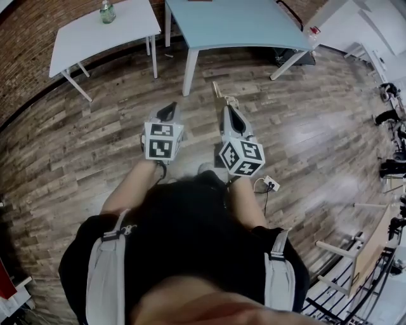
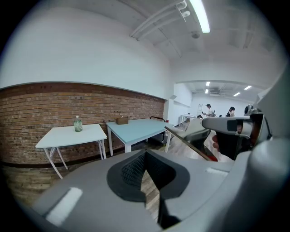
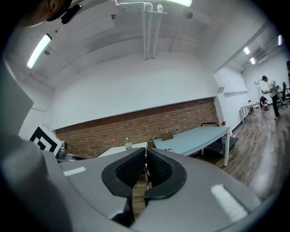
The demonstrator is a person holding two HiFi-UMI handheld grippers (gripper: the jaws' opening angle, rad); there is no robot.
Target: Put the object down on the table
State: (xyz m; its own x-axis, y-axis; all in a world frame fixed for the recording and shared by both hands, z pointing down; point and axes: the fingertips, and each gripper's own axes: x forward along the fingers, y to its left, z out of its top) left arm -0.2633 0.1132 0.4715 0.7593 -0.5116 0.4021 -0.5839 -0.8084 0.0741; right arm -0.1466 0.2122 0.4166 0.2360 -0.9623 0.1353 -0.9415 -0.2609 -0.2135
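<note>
Pointing ahead toward the blue tabletop (image 1: 241, 25), a thin pale strip (image 1: 221, 91) juts lengthwise from the right claw (image 1: 228, 109), pinched between its jaws; the left claw (image 1: 169, 109) is closed, empty.

two tables (image 1: 104, 35) (image 1: 238, 25), one bottle (image 1: 107, 11), one stick (image 1: 218, 89)

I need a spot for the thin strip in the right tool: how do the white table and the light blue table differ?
The white table is smaller and squarish; the light blue table is longer and wider. The white table carries a green bottle; the light blue table carries a small brown box at its far edge. Both stand on white legs beside the brick wall.
</note>
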